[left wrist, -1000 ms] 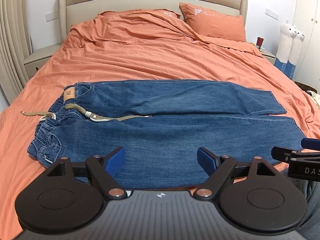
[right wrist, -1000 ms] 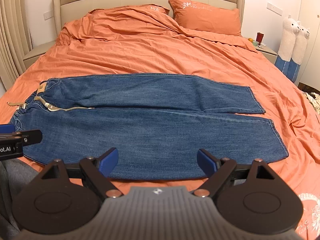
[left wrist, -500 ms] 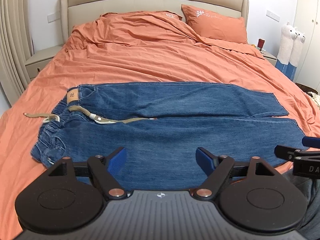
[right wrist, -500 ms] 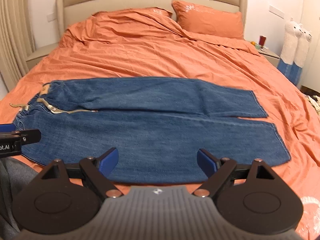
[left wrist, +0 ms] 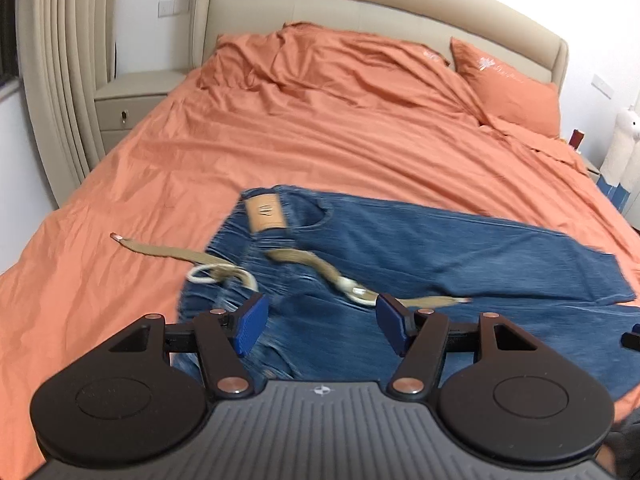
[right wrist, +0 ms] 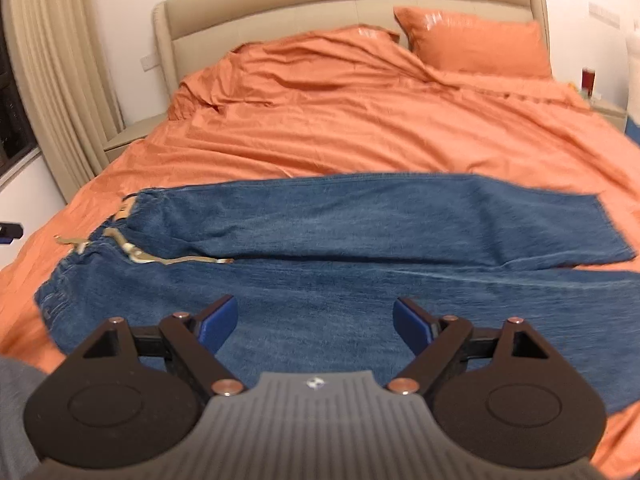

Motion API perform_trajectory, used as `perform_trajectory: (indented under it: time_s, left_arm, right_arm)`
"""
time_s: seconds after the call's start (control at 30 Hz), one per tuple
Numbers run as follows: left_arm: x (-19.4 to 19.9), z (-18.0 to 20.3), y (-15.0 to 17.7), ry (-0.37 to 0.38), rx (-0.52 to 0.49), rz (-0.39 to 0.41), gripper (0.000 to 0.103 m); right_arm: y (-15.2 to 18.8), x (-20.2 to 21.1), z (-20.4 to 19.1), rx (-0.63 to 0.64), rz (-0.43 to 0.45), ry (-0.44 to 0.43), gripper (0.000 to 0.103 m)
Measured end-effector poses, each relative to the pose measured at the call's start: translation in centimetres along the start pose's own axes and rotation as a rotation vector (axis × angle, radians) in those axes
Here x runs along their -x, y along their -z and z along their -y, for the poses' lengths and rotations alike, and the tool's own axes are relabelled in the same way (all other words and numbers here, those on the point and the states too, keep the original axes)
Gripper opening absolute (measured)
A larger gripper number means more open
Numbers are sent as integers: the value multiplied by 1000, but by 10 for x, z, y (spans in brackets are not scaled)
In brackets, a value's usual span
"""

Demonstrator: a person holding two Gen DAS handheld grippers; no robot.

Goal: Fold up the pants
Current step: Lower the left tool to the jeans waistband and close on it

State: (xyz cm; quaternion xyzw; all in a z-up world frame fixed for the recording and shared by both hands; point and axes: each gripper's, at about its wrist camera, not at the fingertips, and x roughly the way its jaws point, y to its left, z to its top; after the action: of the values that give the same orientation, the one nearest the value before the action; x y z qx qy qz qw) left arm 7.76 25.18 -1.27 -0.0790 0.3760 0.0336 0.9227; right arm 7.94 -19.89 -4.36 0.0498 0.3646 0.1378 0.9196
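Bedroom: beige upholstered headboard (left wrist: 360, 8), orange duvet (left wrist: 320, 140) and pillow (left wrist: 508, 80), beige nightstand (left wrist: 132, 100), pleated curtain (left wrist: 60, 60), white walls.

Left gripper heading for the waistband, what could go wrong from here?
1. The belt lies loose across the jeans just ahead of the left gripper, whose jaws are closing with nothing between them: it may pinch belt instead of denim.
2. The belt's tail trails onto the sheet and could drag the fold crooked.

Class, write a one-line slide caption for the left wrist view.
Left tongs closing, nothing gripped, over the waistband of blue jeans spread on an orange bed.
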Motion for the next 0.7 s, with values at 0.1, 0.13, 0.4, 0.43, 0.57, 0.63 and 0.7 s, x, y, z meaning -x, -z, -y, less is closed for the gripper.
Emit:
perform_trajectory:
  time_s: [0.1, 0.13, 0.4, 0.43, 0.57, 0.63, 0.7]
  left_arm:
    - [-45, -26, -6, -10, 12, -50, 74]
    - [-59, -35, -7, -14, 23, -58, 74]
    - [-146, -100, -13, 137, 174, -175, 74]
    - [-152, -104, -13, 159, 180, -192, 74]
    - [-177, -112, -12, 245, 201, -284, 74]
    - [-182, -112, -12, 275, 227, -296, 64]
    - [-179, -108, -11, 264, 225, -275, 42]
  right_arm:
    - [-7, -37, 16, -51, -34, 4, 74]
    - [-9, -48, 20, -67, -32, 1, 74]
    - [-8, -108, 33, -121, -19, 62, 74]
    - [-8, -115, 33, -115, -22, 77, 74]
    - [-6, -133, 32, -84, -42, 99, 74]
    - [-3, -138, 31, -66, -58, 94, 73]
    - [-2, -143, 29, -49, -64, 94, 73]
